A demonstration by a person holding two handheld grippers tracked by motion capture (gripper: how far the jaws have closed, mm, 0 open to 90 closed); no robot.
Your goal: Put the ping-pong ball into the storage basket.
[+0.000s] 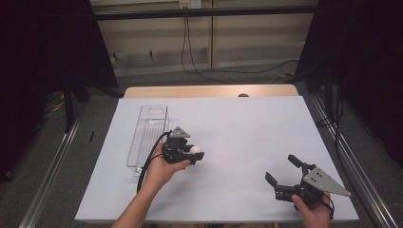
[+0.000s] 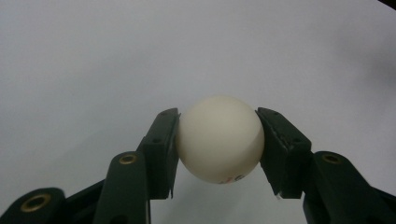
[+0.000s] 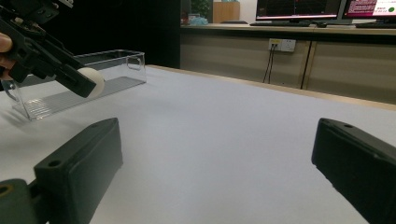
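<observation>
Left claw (image 2: pixel 219 140) clamped on a white ping-pong ball (image 2: pixel 219 139) — held above the white surface (image 1: pixel 237 128), left of its middle, just beside the clear plastic bin (image 1: pixel 148 135) along the left edge. Right claw (image 1: pixel 284 172) spread wide with nothing between — low near the front right corner, well apart from the ball.

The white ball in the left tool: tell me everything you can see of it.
The ball is round, smooth, matt cream-white, plastic by its look, with small red print near its underside. The left tool is shut on it, one black pad on each side. It is held above the white tabletop, just right of the clear bin.
</observation>
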